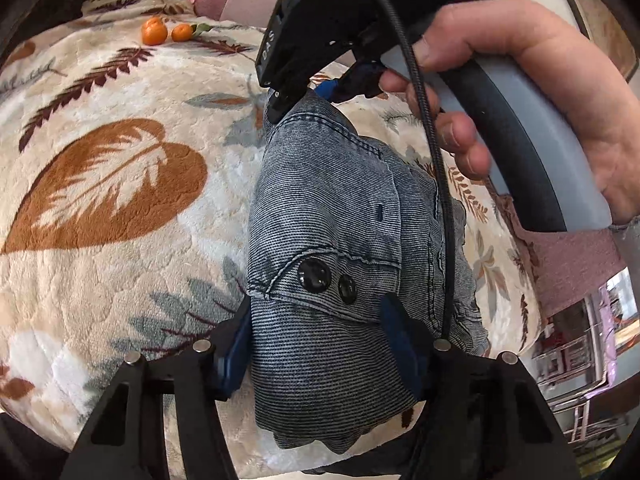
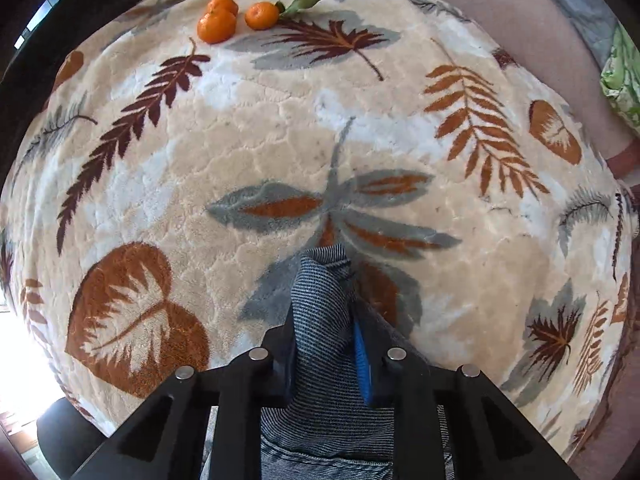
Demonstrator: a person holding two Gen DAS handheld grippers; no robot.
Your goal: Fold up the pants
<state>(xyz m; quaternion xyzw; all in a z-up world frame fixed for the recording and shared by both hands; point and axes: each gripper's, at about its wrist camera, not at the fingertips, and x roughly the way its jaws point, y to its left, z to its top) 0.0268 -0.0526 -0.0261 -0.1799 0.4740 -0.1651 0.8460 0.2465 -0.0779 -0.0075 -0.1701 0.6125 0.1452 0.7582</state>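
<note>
Left wrist view: the left gripper point(image 1: 320, 344) has its fingers clamped on the waistband end of the pants point(image 1: 344, 240), just below the two dark buttons point(image 1: 326, 278).
Right wrist view: the right gripper point(image 2: 326, 344) is closed on a bunched edge of the pants point(image 2: 320, 292).
Pants: gathered into a narrow bundle over the leaf-patterned blanket point(image 1: 120, 208).
Long axis: runs straight away from the left fingers toward the right gripper point(image 1: 280, 100) at the far end.
Nearer hand: neither; each holds one end.
Likely step: carrying one end to the other.
Bystanders: tangerines point(image 2: 236, 14), well apart.
</note>
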